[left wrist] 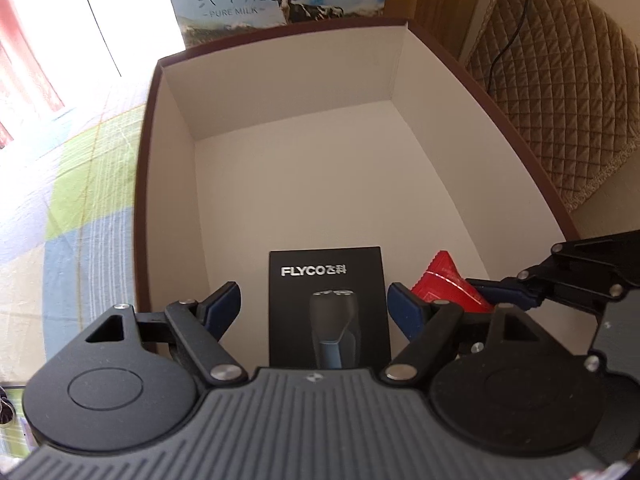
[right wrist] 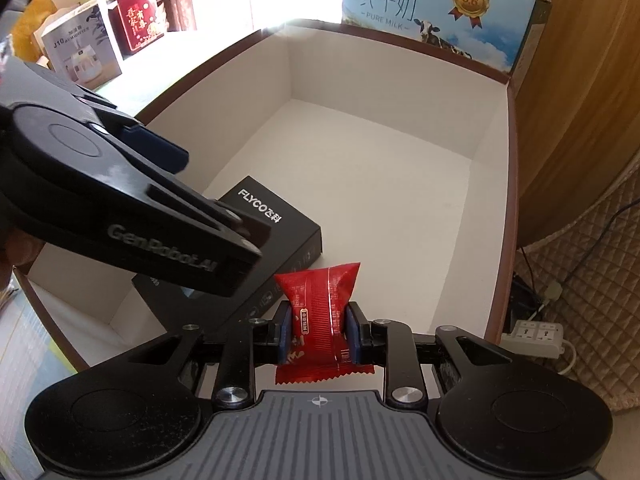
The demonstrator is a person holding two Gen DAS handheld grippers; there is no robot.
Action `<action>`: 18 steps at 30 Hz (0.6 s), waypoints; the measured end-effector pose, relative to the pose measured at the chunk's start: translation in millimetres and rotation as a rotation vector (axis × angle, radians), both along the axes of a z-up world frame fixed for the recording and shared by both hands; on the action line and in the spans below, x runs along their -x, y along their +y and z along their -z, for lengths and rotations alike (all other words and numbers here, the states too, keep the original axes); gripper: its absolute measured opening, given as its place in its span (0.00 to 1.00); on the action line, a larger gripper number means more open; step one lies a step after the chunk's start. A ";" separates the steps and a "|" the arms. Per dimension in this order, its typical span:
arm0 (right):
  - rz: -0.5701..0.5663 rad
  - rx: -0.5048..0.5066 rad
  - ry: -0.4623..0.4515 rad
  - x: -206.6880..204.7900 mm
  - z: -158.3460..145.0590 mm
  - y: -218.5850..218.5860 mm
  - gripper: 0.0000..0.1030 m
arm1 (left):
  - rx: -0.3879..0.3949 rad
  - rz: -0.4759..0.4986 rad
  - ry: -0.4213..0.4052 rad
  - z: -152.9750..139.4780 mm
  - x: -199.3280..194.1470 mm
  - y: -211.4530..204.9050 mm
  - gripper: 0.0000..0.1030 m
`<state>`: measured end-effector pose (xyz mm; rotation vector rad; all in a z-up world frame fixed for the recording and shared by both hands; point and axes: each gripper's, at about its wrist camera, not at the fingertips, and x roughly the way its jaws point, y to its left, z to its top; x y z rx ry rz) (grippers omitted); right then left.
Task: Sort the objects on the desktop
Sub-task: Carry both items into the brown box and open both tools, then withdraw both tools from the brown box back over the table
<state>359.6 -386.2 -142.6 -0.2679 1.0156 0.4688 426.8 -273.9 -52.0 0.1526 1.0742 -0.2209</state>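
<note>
Two grippers lean steeply down over one open box (left wrist: 404, 64), close beside each other. Nearest in the right wrist view, the right gripper (right wrist: 320, 334) has its blue pads pressed in narrowly on one red snack packet (right wrist: 320, 304), which stands upright between them, its crimped lower edge hanging under the fingers and its top flaring above. It hangs over the box's near edge. In the left wrist view the same packet shows at the right, just beside the left gripper's right finger.

The left gripper (left wrist: 316, 306) stands with its jaws wide apart, one finger on either side of one black FLYCO shaver carton (left wrist: 328, 280), the pads clear of its sides. The carton lies flat on the white floor of the box, near the front wall, printed face up. Nothing else lies on the box floor beyond it.

Behind the far wall stands one blue pure milk carton (right wrist: 436, 12). Further left sit two more cartons (right wrist: 104, 36) on a shelf by the bright window.
</note>
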 end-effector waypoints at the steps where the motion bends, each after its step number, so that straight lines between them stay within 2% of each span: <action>1: -0.001 -0.005 -0.004 1.8 -0.8 0.5 0.26 | -0.005 -0.001 -0.005 -0.9 1.0 0.7 0.77; 3: -0.010 -0.024 -0.008 2.4 -1.5 -0.1 0.35 | -0.014 -0.005 -0.012 -1.9 2.5 2.4 0.77; 5: -0.027 -0.054 -0.021 3.7 -3.9 -0.2 0.54 | -0.010 -0.009 -0.015 -3.2 4.2 4.8 0.78; 10: -0.047 -0.093 -0.061 15.8 -12.1 3.3 0.73 | 0.006 -0.022 -0.028 -11.8 7.8 9.1 0.82; 11: -0.043 -0.104 -0.066 18.7 -14.4 3.0 0.80 | 0.009 -0.025 -0.034 -13.7 10.0 10.8 0.83; 13: -0.027 -0.120 -0.080 25.3 -19.8 2.5 0.87 | 0.012 -0.034 -0.048 -19.2 17.2 16.1 0.84; 18: 0.009 -0.157 -0.093 39.0 -33.9 -1.2 0.94 | 0.041 -0.052 -0.080 -33.8 35.2 28.9 0.88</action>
